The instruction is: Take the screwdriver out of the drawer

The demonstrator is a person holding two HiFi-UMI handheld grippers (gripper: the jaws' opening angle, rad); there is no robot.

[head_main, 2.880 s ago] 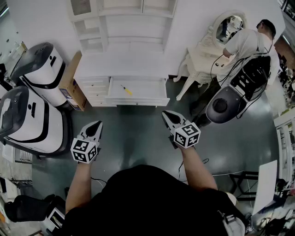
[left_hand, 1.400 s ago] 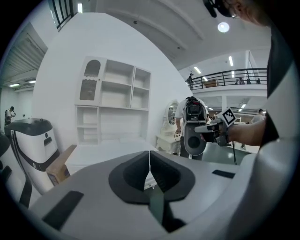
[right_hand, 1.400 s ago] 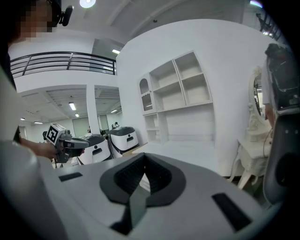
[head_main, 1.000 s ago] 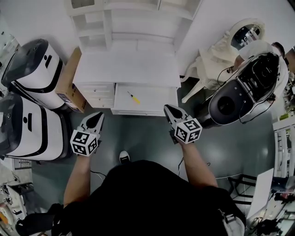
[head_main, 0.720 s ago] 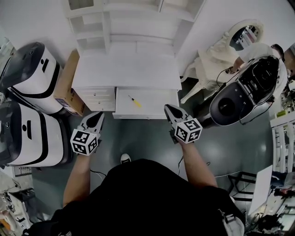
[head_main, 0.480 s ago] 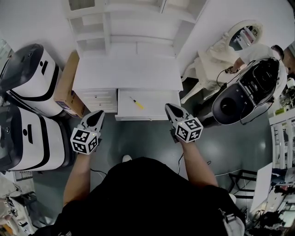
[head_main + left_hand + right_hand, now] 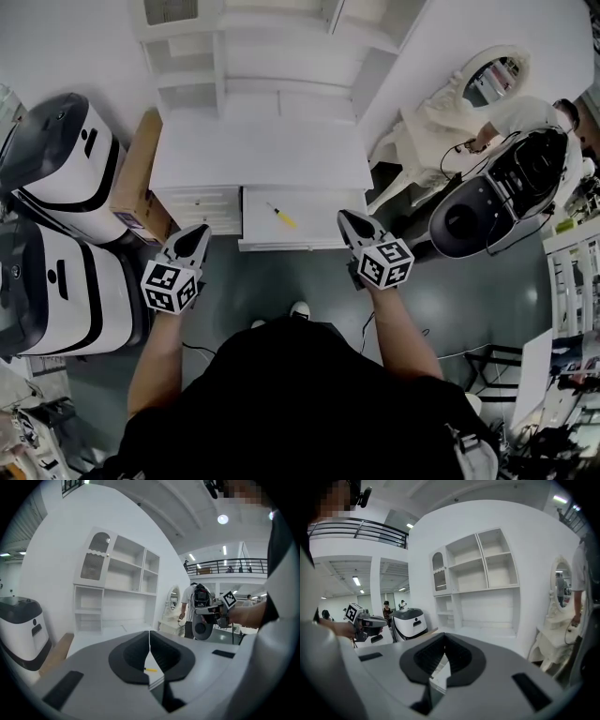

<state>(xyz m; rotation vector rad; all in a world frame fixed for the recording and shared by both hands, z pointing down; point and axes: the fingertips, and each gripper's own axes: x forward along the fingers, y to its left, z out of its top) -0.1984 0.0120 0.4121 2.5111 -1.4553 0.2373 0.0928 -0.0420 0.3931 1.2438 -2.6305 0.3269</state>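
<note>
A dark, shiny floor (image 7: 281,281) runs up to a white wall (image 7: 66,37). Against the wall stands a big white desk (image 7: 262,155) with shelves (image 7: 253,56) on top. To its left sit two big white-and-black machines (image 7: 56,159) and a brown cardboard box (image 7: 136,183). To its right is a small white table (image 7: 417,141) with an oval mirror (image 7: 495,73), and a person (image 7: 511,112) in a white top stands there. The desk's drawer (image 7: 314,208) is pulled out. The left gripper (image 7: 201,229) and the right gripper (image 7: 343,217) are held in front of the drawer, one near each end of its front edge. Both have their jaws shut tight — nothing is in them. The little yellow screwdriver (image 7: 280,216) lies flat inside the drawer — no gripper touches it.
</note>
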